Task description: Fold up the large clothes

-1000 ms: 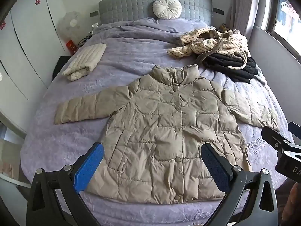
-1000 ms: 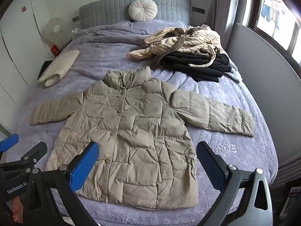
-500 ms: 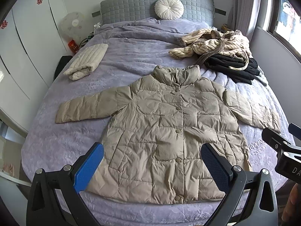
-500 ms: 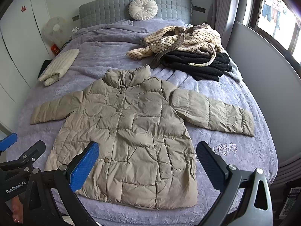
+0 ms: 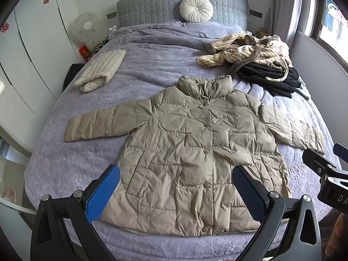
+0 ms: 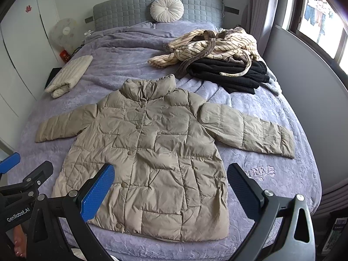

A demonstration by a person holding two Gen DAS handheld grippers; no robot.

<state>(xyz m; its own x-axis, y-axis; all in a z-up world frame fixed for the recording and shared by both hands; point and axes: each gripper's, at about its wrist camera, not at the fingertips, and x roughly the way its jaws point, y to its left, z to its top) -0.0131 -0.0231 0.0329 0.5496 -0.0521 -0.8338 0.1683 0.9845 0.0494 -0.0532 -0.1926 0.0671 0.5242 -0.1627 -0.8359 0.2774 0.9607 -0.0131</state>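
Both tongs (image 5: 176, 193) (image 6: 170, 192) agape above jacket (image 5: 195, 152)

A grey quilted headboard (image 5: 182, 6) backs the bed with its lavender plush cover (image 5: 152, 58), a round cream cushion (image 5: 196, 9) leaning against it. White wardrobe doors (image 5: 32, 50) stand left; daylight enters a window (image 6: 322, 19) right.

Soft daylight from window (image 6: 322, 19) at right; sharp focus, fisheye-warped edges.
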